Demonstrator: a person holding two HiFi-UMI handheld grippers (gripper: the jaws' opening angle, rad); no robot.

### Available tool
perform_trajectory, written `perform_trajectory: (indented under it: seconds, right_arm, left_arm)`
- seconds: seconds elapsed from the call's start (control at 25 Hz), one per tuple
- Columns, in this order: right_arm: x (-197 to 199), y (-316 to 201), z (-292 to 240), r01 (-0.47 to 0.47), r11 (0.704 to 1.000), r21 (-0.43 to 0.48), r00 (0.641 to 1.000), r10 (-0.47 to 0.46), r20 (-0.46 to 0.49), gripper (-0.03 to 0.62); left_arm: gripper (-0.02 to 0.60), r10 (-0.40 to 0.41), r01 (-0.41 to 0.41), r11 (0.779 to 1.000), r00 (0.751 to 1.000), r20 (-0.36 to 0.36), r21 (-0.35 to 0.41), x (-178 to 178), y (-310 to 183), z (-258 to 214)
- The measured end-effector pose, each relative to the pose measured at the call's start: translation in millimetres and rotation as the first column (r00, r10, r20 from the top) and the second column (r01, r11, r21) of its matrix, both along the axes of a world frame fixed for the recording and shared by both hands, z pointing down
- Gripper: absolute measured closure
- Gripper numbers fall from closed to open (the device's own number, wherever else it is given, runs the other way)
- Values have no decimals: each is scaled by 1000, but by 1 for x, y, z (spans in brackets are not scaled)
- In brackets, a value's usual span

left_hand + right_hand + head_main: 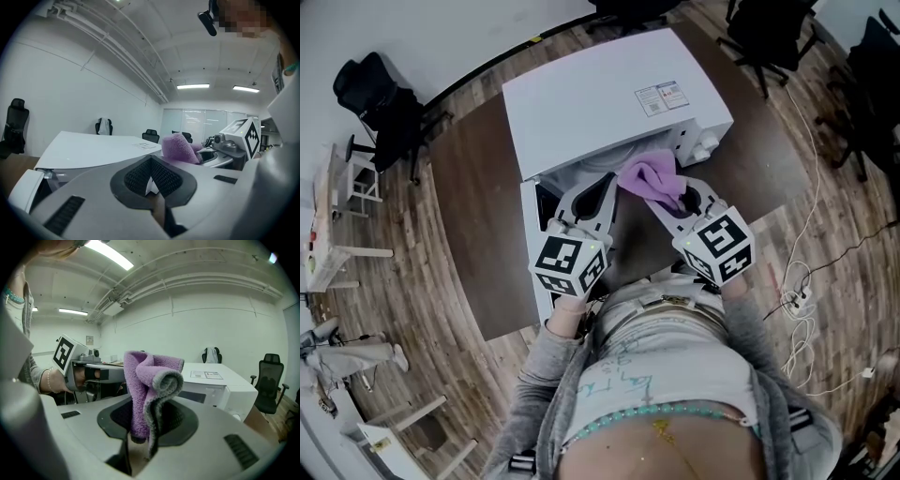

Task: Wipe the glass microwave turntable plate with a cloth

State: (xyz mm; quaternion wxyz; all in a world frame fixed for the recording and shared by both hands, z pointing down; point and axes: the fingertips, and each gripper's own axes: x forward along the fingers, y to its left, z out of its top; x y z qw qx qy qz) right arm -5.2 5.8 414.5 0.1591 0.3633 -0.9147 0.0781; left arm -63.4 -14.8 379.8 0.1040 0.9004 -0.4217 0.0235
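Head view is showing the right gripper (677, 202) pinching the bunched purple cloth (649, 178) at the microwave (609, 98) on the table (469, 187), seemingly readying it for wiping, while the left gripper (594, 195) is hovering alongside, closed and empty; the glass plate is not showing.

The cloth (145, 390) is a lilac, fuzzy microfibre piece with a grey stitched edge, folded over on itself into a loose roll. Its lower end is pinched between the jaws of the right gripper (680, 204). The rest stands up from them, the rolled top curling toward 2 o'clock in the right gripper view. In the head view it bunches at 11 o'clock of that gripper, at the front of the white microwave (609, 103), possibly touching it, though that is hard to tell
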Motion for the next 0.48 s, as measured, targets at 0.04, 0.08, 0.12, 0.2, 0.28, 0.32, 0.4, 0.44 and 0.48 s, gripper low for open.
perform_trajectory:
  seconds: [0.04, 0.08, 0.12, 0.2, 0.28, 0.32, 0.4, 0.44, 0.48]
  right_arm:
    - [-1, 0, 0, -1, 1000, -2, 1000, 1, -1, 476]
    - [-2, -1, 0, -2, 1000, -4, 1000, 2, -1, 476]
    - [-2, -1, 1, -4, 1000, -5, 1000, 4, 0, 476]
    - [-3, -2, 1, -7, 1000, -7, 1000, 7, 1, 476]
    - [-3, -3, 2, -8, 1000, -7, 1000, 8, -4, 477]
    - [-3, -4, 2, -9, 1000, -6, 1000, 9, -7, 476]
    - [-3, -5, 3, -12, 1000, -8, 1000, 12, -11, 476]
    - [-3, -5, 3, -13, 1000, -10, 1000, 13, -11, 477]
    - [-3, -5, 3, -14, 1000, -10, 1000, 14, -12, 477]
  left_arm:
    - [571, 5, -5, 1000, 1000, 2, -3, 0, 0, 1]
    - [571, 10, -10, 1000, 1000, 3, -8, 0, 0, 2]
    - [571, 13, -13, 1000, 1000, 5, -13, 0, 0, 3]
    - [571, 13, -12, 1000, 1000, 5, -22, -1, 0, 5]
    - [571, 9, -9, 1000, 1000, 4, -25, -3, -1, 6]
    - [571, 9, -9, 1000, 1000, 3, -27, -3, -1, 7]
    - [571, 12, -12, 999, 1000, 8, -31, -3, 0, 9]
    - [571, 15, -14, 999, 1000, 16, -30, -3, 0, 9]
    - [571, 17, -16, 999, 1000, 23, -29, -2, 0, 10]
